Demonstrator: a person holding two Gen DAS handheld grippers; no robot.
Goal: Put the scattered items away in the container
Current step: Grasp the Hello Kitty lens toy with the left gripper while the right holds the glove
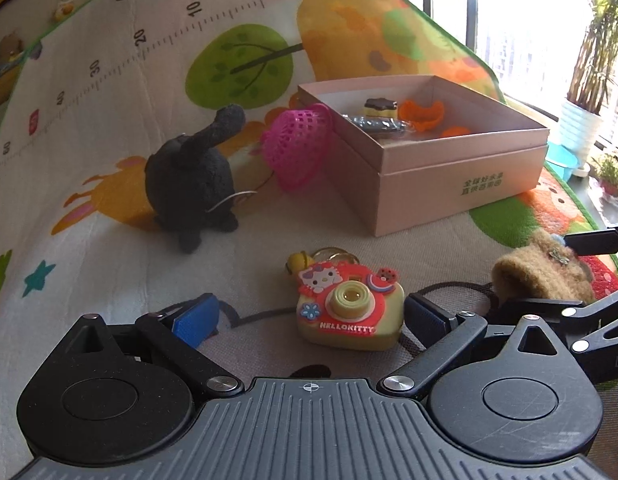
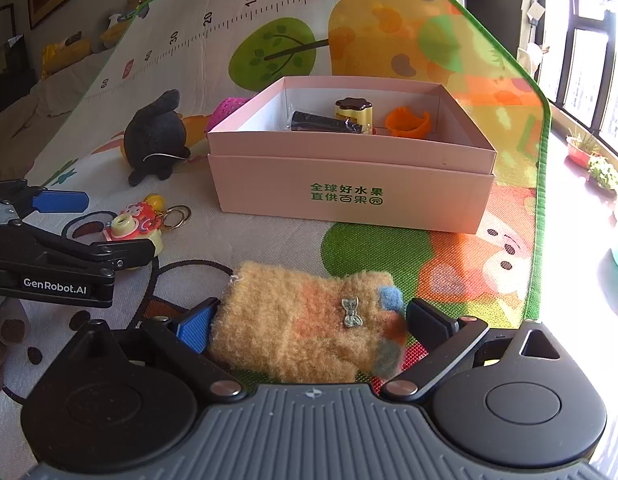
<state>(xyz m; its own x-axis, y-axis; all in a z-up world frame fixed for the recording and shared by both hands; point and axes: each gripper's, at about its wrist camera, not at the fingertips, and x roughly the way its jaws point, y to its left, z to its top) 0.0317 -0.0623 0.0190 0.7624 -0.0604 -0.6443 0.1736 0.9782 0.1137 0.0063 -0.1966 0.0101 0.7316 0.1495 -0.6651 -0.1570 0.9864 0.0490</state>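
Both tools are set for a grab, judging by the pose. Left tool [image 1: 309, 320] is open w/ jaws either side of the Hello Kitty toy camera [image 1: 349, 312]; right pad looks nearly touching its side, left pad well apart, so centre up before closing, and squeeze the flat body sides, not the lens. Its key rings [image 2: 177, 216] and yellow bell trail behind and will prob swing on the lift, so go slow. Right tool [image 2: 309, 328] is also open, straddling the fuzzy tan glove [image 2: 309, 328], which lies flat on the play mat [image 1: 109, 80]; it's soft, so dip low and pinch a good fold or it'll slip. A black cord [image 2: 197, 266] loops on the mat btwn the two tools and may snag either. Further back, L to R: black plush toy [image 1: 189, 176], pink mesh basket [image 1: 297, 148] leaning on the pink cardboard box [image 2: 349, 192], both not yet in. Box is open, already holding a pudding toy, a dark wrapped item and an orange piece; near wall is the thing to clear.
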